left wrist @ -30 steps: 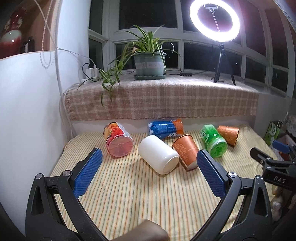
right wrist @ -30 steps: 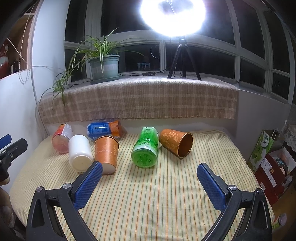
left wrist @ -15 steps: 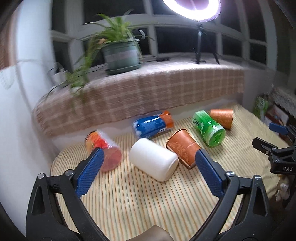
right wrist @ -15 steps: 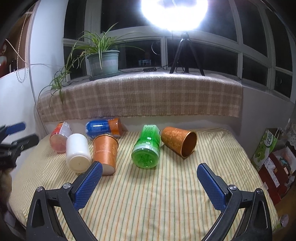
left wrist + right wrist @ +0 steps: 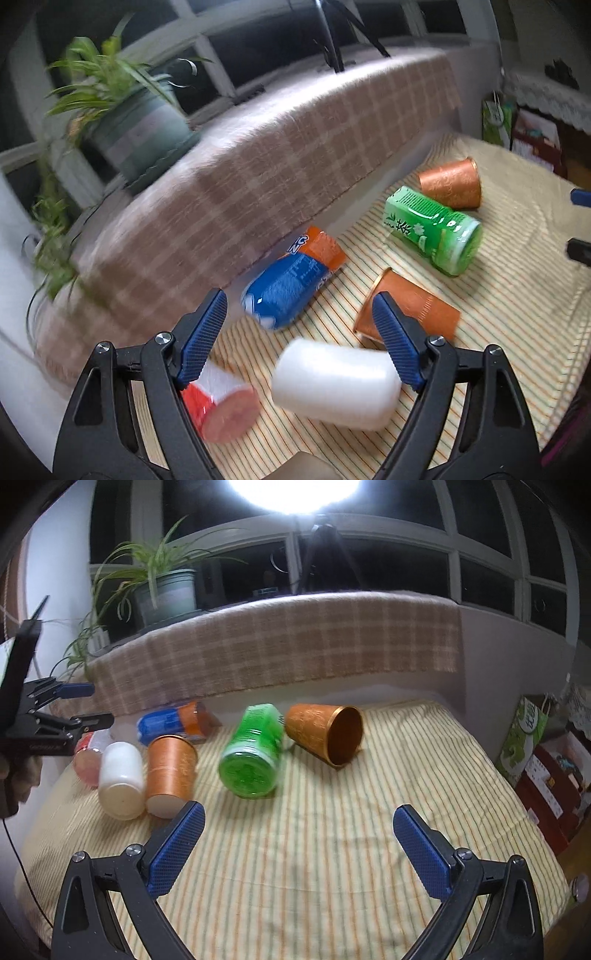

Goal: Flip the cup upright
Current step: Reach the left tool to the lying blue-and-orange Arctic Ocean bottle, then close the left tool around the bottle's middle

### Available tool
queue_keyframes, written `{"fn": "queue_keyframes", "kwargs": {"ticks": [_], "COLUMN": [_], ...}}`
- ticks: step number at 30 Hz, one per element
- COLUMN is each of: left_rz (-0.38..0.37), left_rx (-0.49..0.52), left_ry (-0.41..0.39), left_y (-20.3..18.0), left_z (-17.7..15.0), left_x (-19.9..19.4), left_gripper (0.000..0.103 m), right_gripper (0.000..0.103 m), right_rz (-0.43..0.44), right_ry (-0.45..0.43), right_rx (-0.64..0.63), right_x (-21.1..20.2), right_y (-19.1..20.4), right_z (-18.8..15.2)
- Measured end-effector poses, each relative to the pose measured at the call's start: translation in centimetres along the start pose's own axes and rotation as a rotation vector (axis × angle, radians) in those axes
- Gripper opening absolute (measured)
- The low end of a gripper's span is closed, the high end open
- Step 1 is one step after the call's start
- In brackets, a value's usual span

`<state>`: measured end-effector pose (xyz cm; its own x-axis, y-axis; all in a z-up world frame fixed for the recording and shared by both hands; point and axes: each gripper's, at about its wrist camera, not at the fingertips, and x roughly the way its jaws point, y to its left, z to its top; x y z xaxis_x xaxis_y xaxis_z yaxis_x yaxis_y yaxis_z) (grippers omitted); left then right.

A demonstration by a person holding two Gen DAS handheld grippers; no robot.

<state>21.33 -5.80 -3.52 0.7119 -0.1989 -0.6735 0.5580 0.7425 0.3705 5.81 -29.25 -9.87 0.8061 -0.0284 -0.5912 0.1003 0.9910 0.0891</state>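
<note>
Between your left jaws: the white cup [image 5: 338,384] lies on its side on the striped cloth [image 5: 517,295], just past the blue pads and touching neither.
Left gripper [image 5: 301,341]: jaws spread wide, holding nothing; this view is tilted and blurred.
Beside the left pad: a red cup [image 5: 221,404] lies on its side, partly hidden behind that finger.
Beyond the right pad: an orange cup [image 5: 417,310] on its side, its rim toward the white cup.
Straight ahead of the left jaws: a blue-and-orange cup [image 5: 291,280] lies against the checked ledge cover [image 5: 258,162].
Farther right: a green cup [image 5: 434,230] and a second orange cup [image 5: 452,182], both on their sides.
Right gripper [image 5: 299,847]: jaws wide apart, empty, over bare striped cloth.
Ahead of the right jaws: the green cup, with the second orange cup just to its right, its mouth facing you.
Left of the right jaws: the white cup and the near orange cup side by side, apparently touching.
On the ledge: a potted plant [image 5: 162,587].
</note>
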Motion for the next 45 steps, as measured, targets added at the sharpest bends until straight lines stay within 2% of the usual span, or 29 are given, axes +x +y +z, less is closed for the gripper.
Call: {"fn": "queue_keyframes", "kwargs": {"ticks": [5, 9, 12, 16, 27, 30, 35, 38, 45], "left_rz": [-0.022, -0.037, -0.037, -0.026, -0.044, -0.066, -0.148, -0.161, -0.191], "left_rx": [0.091, 0.123, 0.179, 0.245, 0.276, 0.272, 0.228, 0.221, 0.216], "left_ry": [0.071, 0.134, 0.186, 0.218, 0.263, 0.284, 0.354, 0.373, 0.408], "left_y": [-0.1, 0.0, -0.5, -1.1, -0.2, -0.2, 1.0, 1.3, 1.7], "left_z": [2.0, 2.7, 2.9, 2.7, 3.3, 3.5, 4.3, 4.8, 5.5], "left_x": [4.4, 7.8, 10.0, 11.6, 12.3, 13.1, 15.1, 15.9, 17.7], "left_gripper": [0.084, 0.084, 0.073, 0.072, 0.072, 0.072, 0.072, 0.065, 0.065], "right_gripper": [0.103, 0.103, 0.103, 0.103, 0.103, 0.103, 0.103, 0.103, 0.103], "right_rz": [-0.019, -0.031, -0.039, -0.045, -0.033, -0.031, -0.031, -0.029, -0.023], "right_ry": [0.006, 0.03, 0.038, 0.038, 0.052, 0.054, 0.058, 0.058, 0.06], "right_rx": [0.053, 0.109, 0.139, 0.166, 0.179, 0.185, 0.188, 0.188, 0.209], "right_x": [0.7, 1.7, 2.1, 2.7, 4.0, 4.1, 4.3, 4.3, 4.8], "right_y": [-2.3, -4.5, -5.7, -6.9, -7.2, -7.3, -7.3, -7.3, -7.7], "right_z": [-0.3, -0.4, -0.3, -0.1, 0.0, 0.0, 0.0, 0.0, -0.1]}}
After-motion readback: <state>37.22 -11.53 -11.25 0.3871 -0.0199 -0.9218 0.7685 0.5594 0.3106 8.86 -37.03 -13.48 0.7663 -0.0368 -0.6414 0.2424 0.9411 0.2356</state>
